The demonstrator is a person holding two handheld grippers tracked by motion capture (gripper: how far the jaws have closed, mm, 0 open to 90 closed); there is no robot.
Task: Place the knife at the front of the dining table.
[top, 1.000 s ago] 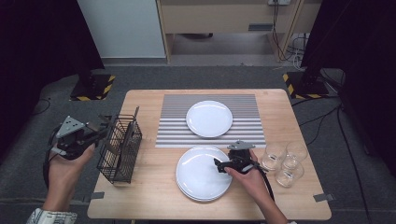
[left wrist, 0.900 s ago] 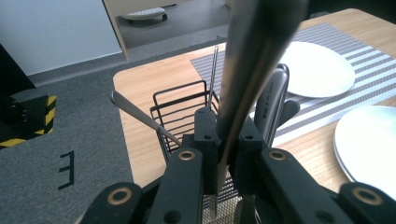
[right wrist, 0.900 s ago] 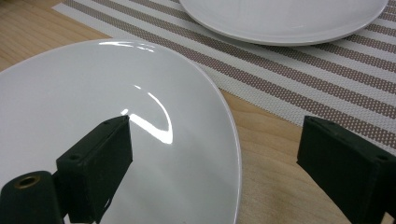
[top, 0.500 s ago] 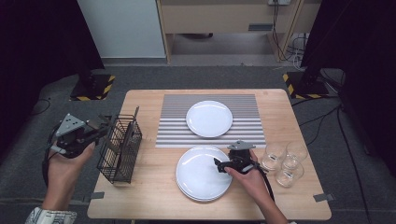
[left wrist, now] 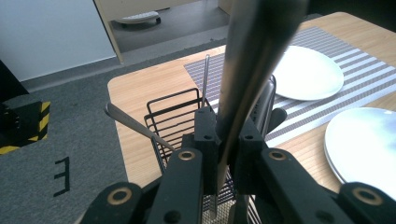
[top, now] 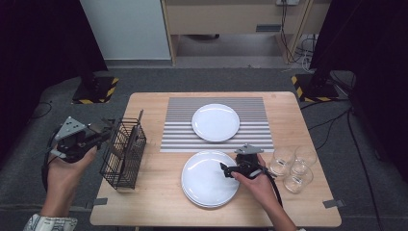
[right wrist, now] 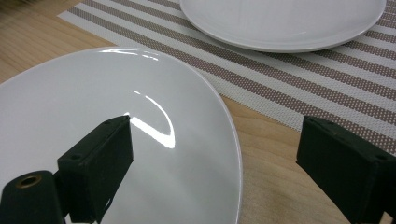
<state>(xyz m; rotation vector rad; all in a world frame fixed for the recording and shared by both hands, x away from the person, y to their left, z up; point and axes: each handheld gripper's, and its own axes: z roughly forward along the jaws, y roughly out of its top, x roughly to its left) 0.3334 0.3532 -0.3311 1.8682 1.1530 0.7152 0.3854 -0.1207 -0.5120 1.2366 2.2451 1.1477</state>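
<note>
Utensil handle point(left wrist: 254, 70) pinched in left hand-held gripper point(left wrist: 223, 140), clear in its view; right hand-held gripper point(right wrist: 215, 163) spread over plate rim point(right wrist: 231, 140).

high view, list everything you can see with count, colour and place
plates: two, white; one on the striped mat, one on bare wood near the front edge
mat: one, grey-and-white striped, back middle of the table
wire basket: one, black, left side of the table
glasses: three, clear, right front
utensil: one, silvery, clamped in the left tongs
table: one, light wood
left tongs: black, beside the basket
right tongs: black, open, straddling the near plate's rim
</note>
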